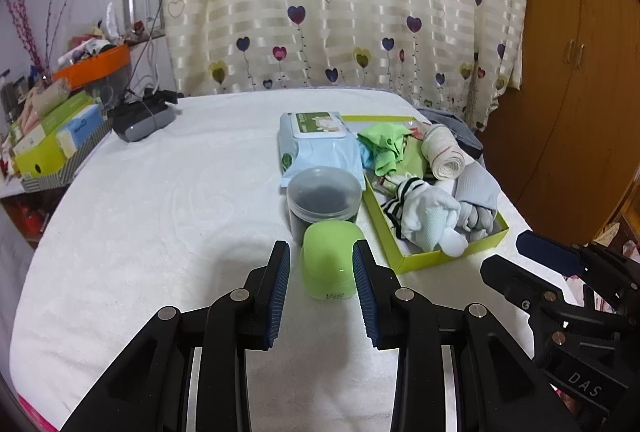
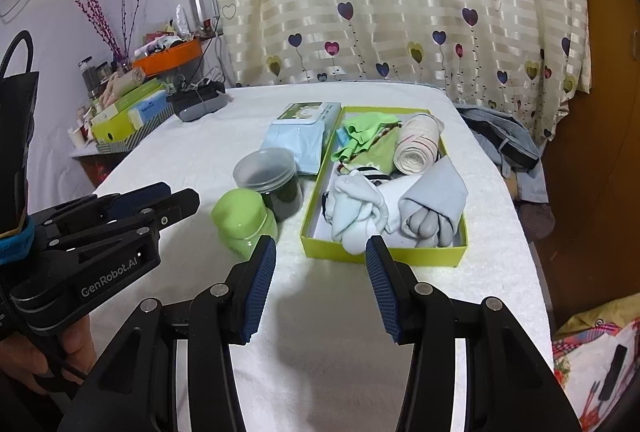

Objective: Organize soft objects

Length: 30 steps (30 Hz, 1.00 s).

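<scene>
While the yellow-green box [image 2: 384, 256] on the white bed [image 2: 200, 151] holds rolled socks [image 2: 356, 207], a grey bundle [image 2: 436, 199], a cream roll [image 2: 420, 143] and green cloth [image 2: 366, 133], a dark clear-lidded jar [image 1: 324, 197] and a wipes pack [image 1: 320, 141] stand just left of it. Jaws apart, the left gripper [image 1: 322, 280] straddles a green jar [image 1: 330, 266]; the right gripper [image 2: 320, 284] hovers, also spread, before the box

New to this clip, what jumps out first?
The lime-green box at right on the white bed, crammed with socks and rolled cloths, draws the eye first. Next comes the green jar standing between the open fingers of the left gripper, with a clear tub and a wipes pack behind it. The right gripper is open and holds nothing, just short of the box.
</scene>
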Motion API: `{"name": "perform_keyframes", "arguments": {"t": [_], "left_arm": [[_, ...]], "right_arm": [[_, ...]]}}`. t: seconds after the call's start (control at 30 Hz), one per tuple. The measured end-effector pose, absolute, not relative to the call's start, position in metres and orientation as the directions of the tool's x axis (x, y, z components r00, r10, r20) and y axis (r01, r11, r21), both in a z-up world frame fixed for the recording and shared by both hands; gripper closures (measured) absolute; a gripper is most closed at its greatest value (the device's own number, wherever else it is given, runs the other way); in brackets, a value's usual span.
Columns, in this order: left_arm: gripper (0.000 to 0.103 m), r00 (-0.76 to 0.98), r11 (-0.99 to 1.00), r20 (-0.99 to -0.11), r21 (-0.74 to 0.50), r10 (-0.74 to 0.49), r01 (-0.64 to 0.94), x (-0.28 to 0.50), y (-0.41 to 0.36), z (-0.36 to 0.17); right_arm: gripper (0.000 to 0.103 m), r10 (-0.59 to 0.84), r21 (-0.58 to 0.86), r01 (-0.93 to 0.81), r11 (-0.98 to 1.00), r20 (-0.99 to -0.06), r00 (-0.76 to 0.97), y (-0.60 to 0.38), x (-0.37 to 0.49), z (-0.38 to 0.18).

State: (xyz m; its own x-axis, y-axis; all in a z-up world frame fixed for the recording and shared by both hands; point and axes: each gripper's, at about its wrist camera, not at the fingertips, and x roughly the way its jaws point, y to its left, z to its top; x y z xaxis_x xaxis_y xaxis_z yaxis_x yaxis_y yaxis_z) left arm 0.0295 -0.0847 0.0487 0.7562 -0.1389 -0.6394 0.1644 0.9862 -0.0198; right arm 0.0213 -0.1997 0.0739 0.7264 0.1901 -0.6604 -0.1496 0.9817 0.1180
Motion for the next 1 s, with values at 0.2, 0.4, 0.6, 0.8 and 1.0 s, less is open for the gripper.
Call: {"name": "perform_keyframes", "arguments": {"t": [0.2, 0.4, 0.6, 0.8, 1.0], "left_arm": [[0.072, 0.752, 0.985, -0.643, -0.016, -0.143, 0.174, 0.03, -0.086, 0.047], [0.072, 0.741, 0.983, -0.655, -0.014, -0.147, 0.183, 0.033, -0.087, 0.041], [0.072, 0.723, 0.987, -0.678, -0.021, -0.134, 0.162, 0.036, -0.084, 0.033], [0.072, 0.719, 0.985, -0.68, -0.023, -0.142, 0.173, 0.036, -0.084, 0.029], [0.072, 0.713, 0.984, -0.685, -0.034, -0.151, 0.176, 0.036, -0.084, 0.027]], "right_arm": [[0.055, 0.168, 0.116, -0.121, 0.986, -0.671, 0.722, -0.204, 0.023, 0.071], [0.055, 0.155, 0.107, -0.112, 0.988, -0.68, 0.716, -0.204, 0.025, 0.069], [0.055, 0.151, 0.101, -0.113, 0.988, -0.69, 0.708, -0.201, 0.027, 0.065], [0.055, 0.151, 0.099, -0.115, 0.988, -0.698, 0.7, -0.199, 0.028, 0.06], [0.055, 0.153, 0.101, -0.115, 0.988, -0.706, 0.692, -0.2, 0.028, 0.056]]}}
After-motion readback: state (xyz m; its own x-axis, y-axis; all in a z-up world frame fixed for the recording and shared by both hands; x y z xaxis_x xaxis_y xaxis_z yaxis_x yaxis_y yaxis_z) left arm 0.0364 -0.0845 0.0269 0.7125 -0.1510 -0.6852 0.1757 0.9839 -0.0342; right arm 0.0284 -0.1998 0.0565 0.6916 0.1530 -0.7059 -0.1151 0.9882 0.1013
